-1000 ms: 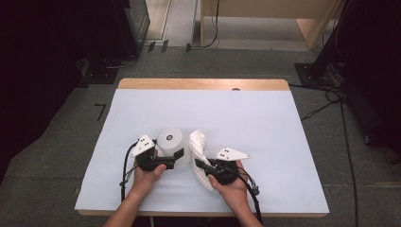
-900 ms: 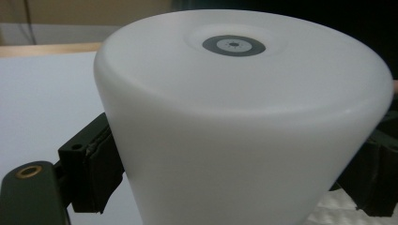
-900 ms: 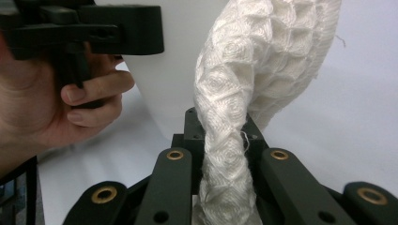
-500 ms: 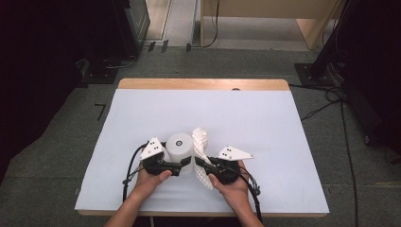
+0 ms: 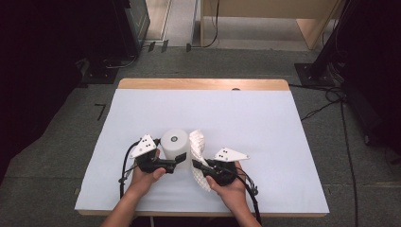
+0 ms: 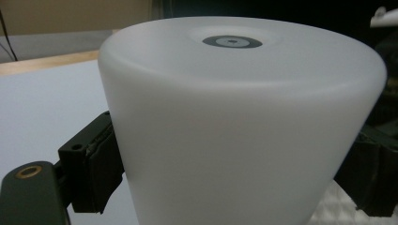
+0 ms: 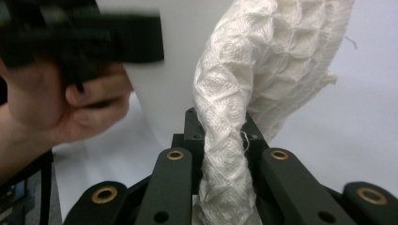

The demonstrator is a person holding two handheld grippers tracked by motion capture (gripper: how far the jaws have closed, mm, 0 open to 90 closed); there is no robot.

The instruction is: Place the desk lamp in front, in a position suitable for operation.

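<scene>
No text, label, brand or number can be read anywhere; the only mark is a small dark grey ring (image 6: 232, 42) without lettering at the centre of the top of the white frosted plastic cylinder (image 6: 239, 131), which stands on the pale blue table cover (image 5: 246, 118)

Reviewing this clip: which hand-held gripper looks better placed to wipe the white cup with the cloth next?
Right, most likely. The right hand-held gripper already pinches the white cloth right beside the white cup, while the left hand-held gripper is clamped on the cup, steadying it.
</scene>
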